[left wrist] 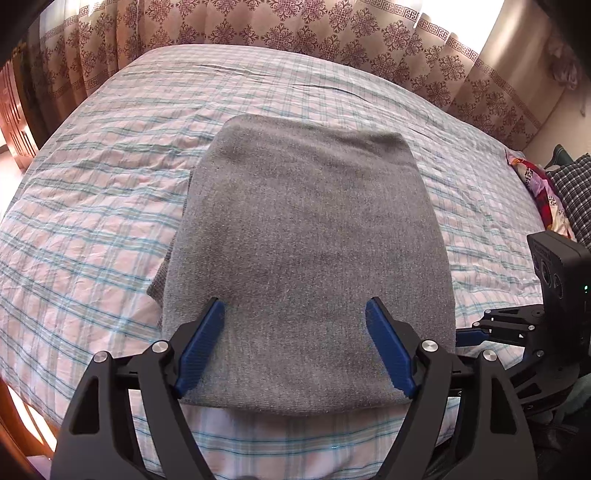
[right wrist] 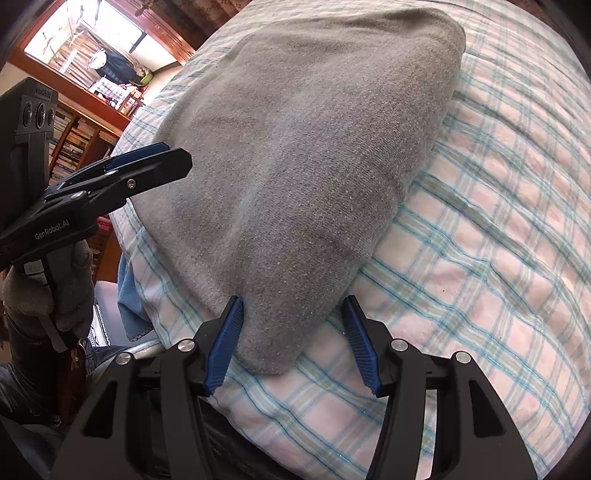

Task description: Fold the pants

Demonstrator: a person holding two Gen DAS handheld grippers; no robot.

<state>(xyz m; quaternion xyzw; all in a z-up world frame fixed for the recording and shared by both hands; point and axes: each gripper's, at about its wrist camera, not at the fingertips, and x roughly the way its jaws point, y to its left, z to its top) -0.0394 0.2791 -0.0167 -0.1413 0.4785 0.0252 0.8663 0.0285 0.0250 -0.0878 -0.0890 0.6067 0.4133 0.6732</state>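
Grey folded pants (left wrist: 306, 236) lie as a thick rectangle on the plaid bed sheet (left wrist: 92, 206). My left gripper (left wrist: 295, 306) hovers over their near edge, jaws wide open, with fabric showing between the blue pads (left wrist: 201, 347) but not clamped. In the right wrist view the pants (right wrist: 295, 166) run away from me, and their near corner sits between the fingers of my right gripper (right wrist: 293, 301). That gripper is open; its right pad (right wrist: 360, 343) stands clear of the cloth. The left gripper (right wrist: 173, 155) shows from the side at the pants' left edge, held by a gloved hand (right wrist: 48, 288).
A patterned curtain (left wrist: 295, 29) hangs behind the bed. Pillows (left wrist: 546, 192) lie at the bed's right end. A bookshelf (right wrist: 74, 136) and a window stand beyond the left side. Blue cloth (right wrist: 129, 295) hangs below the sheet's near edge.
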